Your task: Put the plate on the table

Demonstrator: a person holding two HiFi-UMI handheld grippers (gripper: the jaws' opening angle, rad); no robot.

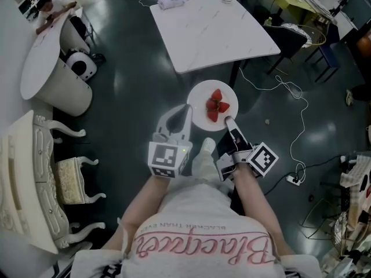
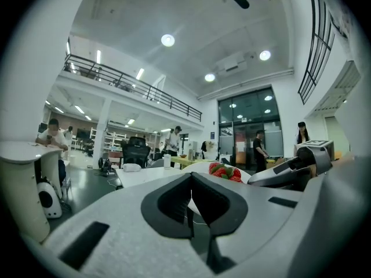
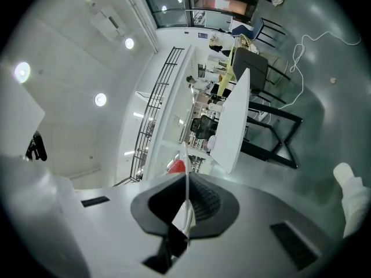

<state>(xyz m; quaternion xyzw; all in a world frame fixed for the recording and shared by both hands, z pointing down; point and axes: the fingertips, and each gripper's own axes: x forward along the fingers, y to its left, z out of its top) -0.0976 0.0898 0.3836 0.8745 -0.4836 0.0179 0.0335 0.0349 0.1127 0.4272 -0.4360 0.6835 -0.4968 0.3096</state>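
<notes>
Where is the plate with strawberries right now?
Head view centre: the plate hangs above the floor, gripped by the left tongs and right tongs, just short of the white table.

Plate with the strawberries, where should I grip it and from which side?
Grip the plate by its thin bare rim, level, from the near side: the strawberries fill the middle. The left gripper and right gripper pinch that rim there, one each side.

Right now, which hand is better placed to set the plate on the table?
Right, narrowly. Both are shut on the plate, but the right hand-held gripper holds the rim nearest the person, so it could probably push the plate forward onto the table; the left hand-held gripper holds its side.
</notes>
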